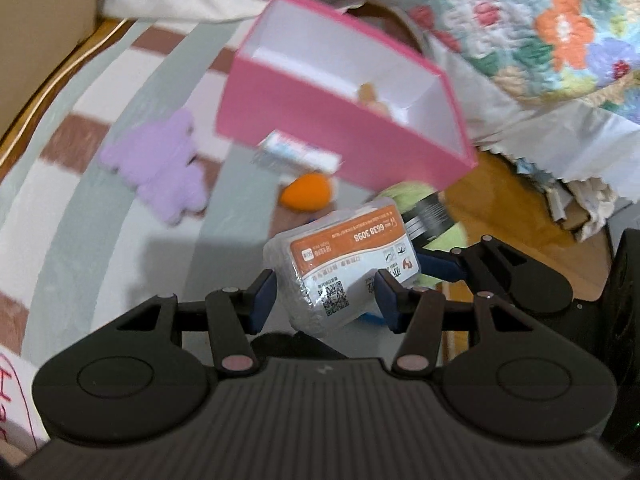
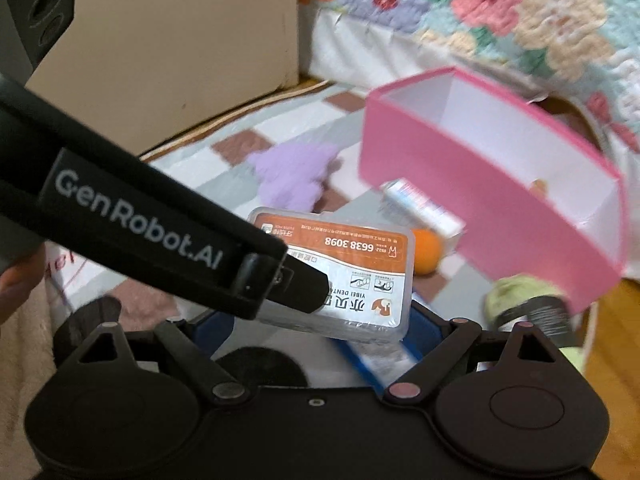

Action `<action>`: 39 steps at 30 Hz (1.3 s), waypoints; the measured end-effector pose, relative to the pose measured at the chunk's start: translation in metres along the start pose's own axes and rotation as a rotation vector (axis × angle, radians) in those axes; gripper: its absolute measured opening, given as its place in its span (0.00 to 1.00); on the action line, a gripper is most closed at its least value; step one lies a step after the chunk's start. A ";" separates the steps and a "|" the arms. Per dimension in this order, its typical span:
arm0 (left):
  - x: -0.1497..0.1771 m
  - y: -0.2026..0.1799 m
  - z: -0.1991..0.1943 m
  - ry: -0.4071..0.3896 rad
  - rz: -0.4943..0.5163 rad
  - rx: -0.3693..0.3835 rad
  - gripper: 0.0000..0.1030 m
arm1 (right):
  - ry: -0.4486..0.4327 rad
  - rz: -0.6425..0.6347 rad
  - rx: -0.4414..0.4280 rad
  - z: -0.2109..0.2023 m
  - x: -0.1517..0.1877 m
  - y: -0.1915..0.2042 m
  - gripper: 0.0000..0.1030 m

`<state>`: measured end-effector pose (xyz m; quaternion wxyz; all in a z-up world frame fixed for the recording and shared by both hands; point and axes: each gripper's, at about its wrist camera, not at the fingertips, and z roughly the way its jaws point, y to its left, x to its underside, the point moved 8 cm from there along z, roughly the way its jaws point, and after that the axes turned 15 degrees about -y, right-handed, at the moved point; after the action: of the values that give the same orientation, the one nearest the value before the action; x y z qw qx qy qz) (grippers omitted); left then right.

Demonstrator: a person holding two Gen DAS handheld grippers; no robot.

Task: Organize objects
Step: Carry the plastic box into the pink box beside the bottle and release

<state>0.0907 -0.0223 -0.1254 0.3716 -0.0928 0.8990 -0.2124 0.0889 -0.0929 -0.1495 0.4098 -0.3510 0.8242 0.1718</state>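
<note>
This is a home, most likely a bedroom. A quilted bedspread (image 1: 540, 20) with stitched flowers in orange, pink and blue hangs over white bedding at the far side. On the wooden floor (image 1: 500, 200) lies a checked mat (image 1: 80, 184) in pale green, white and brown. Small household odds and ends sit on the mat: a pink box (image 1: 320, 128), a fluffy lilac toy (image 1: 160, 168) and an orange ball (image 1: 306, 197). A plain cardboard carton (image 2: 160, 28) stands beside the bed.
</note>
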 end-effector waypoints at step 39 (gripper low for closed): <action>-0.130 -0.003 0.253 0.293 -0.115 -0.070 0.51 | 0.237 0.468 0.032 0.161 -0.051 -0.223 0.87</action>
<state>0.3614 -0.0622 -0.2029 0.2201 -0.1248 0.9437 -0.2132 0.3598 -0.1339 -0.2055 0.2649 -0.1618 0.9279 0.2065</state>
